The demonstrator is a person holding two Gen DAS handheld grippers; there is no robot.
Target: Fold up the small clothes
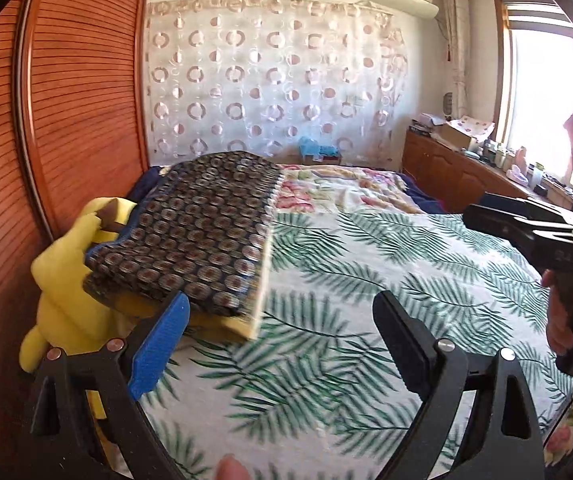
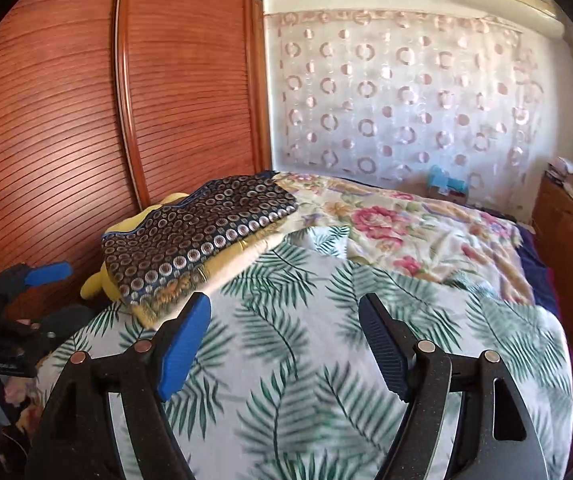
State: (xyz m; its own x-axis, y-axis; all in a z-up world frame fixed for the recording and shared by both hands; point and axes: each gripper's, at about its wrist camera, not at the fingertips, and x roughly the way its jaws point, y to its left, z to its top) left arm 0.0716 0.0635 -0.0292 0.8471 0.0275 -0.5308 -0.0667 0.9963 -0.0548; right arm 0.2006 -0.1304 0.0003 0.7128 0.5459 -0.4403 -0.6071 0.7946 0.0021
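The left gripper and right gripper both stand wide open and hold nothing above the palm-leaf bedsheet. Beyond, the folded circle-patterned garment lies on a yellow stack (probably soft, light cloth); its near corner seems the best place to pinch.

The left gripper hangs with its jaws wide apart above the leaf-print bed; a folded dark patterned cloth lies on a yellow plush toy at the left
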